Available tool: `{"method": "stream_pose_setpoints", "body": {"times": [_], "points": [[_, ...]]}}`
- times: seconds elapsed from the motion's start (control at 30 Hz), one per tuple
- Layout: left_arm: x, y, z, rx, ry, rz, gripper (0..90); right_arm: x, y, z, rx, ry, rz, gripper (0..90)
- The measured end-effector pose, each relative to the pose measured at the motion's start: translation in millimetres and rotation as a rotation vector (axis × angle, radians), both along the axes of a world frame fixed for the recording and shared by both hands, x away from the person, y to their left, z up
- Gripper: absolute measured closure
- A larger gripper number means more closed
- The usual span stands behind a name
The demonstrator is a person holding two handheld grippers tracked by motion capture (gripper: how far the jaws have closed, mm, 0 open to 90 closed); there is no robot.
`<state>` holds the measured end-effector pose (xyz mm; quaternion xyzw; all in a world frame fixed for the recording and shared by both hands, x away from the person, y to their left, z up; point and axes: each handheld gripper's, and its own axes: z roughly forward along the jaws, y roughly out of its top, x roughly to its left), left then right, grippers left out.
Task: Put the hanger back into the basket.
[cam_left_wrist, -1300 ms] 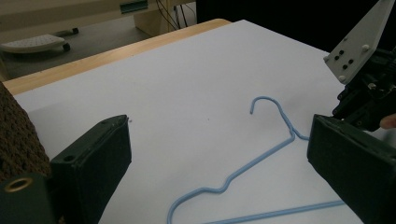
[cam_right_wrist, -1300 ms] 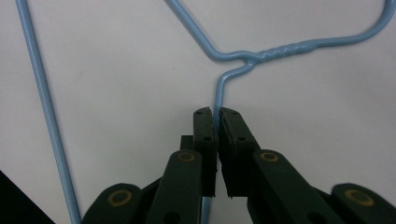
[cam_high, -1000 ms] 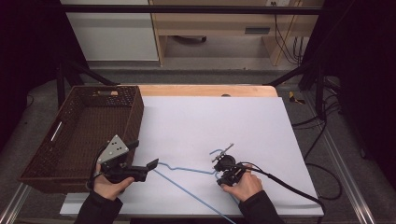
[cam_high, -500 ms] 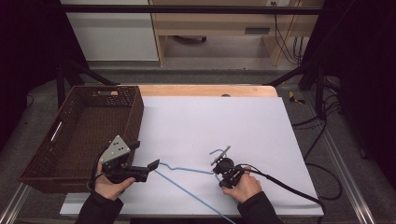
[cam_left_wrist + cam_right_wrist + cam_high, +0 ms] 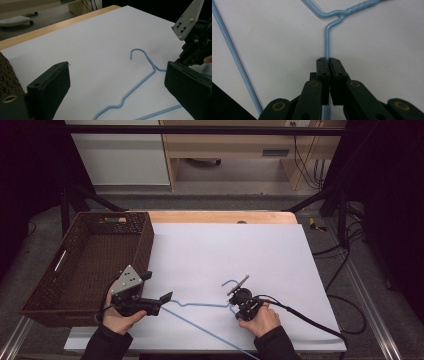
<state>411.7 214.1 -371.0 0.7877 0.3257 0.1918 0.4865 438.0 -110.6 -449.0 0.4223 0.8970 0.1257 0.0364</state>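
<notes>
The blue wire hanger [image 5: 200, 312] lies flat on the white counter [image 5: 250, 250], near the front edge, between the two hands. Its hook [image 5: 137, 51] curls up at the top & points away from the person.

The right tool [image 5: 328, 62] is pinching the hanger's thin neck, just below the spot where the wire twists together. Its two black jaws have just been closing & are now pressed tight w/ the blue wire between them. In the high view the right tool [image 5: 239, 296] sits by the hook end, w/ the right hand [image 5: 260, 319] behind it & a black cable trailing off to the side.

The left tool [image 5: 159, 301] is spread wide, nothing in it. It sits low over the counter, by the left end of the hanger, not touching it. The left hand [image 5: 119, 316] holds it.

A brown woven basket [image 5: 85, 265] stands at the left edge of the counter, just beside the left tool.
</notes>
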Motion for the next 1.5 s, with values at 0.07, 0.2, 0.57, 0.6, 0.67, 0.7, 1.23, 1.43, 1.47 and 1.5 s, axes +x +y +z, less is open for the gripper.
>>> {"method": "stream_pose_setpoints", "body": {"times": [0.07, 0.2, 0.57, 0.6, 0.67, 0.7, 1.23, 1.43, 1.47, 1.5], "points": [[0.2, -0.7, 0.4, 0.002, 0.001, -0.003, 6.1, -0.1, 0.2, 0.5, -0.002, -0.005, 0.006, 87.6], [0.6, -5.0, 2.4, 0.018, -0.002, -0.018, 6.2, -0.7, 0.7, 6.2, 0.026, -0.002, -0.003, 87.6], [10.2, -37.9, 0.1, 0.161, 0.051, -0.133, 7.6, -7.1, -12.2, 31.2, 0.085, -0.079, 0.068, 87.6], [12.6, -48.2, -3.6, 0.196, 0.067, -0.164, 8.0, -8.2, -12.6, 32.5, 0.088, -0.085, 0.077, 87.6], [16.0, -59.0, -9.4, 0.232, 0.085, -0.201, 8.5, -9.1, -12.7, 33.1, 0.091, -0.087, 0.083, 87.6], [17.9, -64.2, -12.6, 0.256, 0.092, -0.218, 9.4, -9.4, -12.9, 33.0, 0.095, -0.092, 0.089, 87.6], [48.3, -127.6, -58.2, 0.500, 0.133, -0.394, 34.1, -15.0, -12.8, 35.0, 0.111, -0.095, 0.114, 87.6], [49.4, -136.9, -65.3, 0.570, 0.119, -0.433, 45.3, -15.4, -12.6, 34.5, 0.111, -0.089, 0.117, 87.6], [48.6, -137.4, -66.3, 0.568, 0.113, -0.429, 47.9, -15.6, -12.0, 35.0, 0.110, -0.083, 0.109, 87.6], [48.6, -137.3, -66.0, 0.581, 0.112, -0.436, 49.9, -15.6, -11.9, 35.1, 0.110, -0.083, 0.107, 87.6]]}}
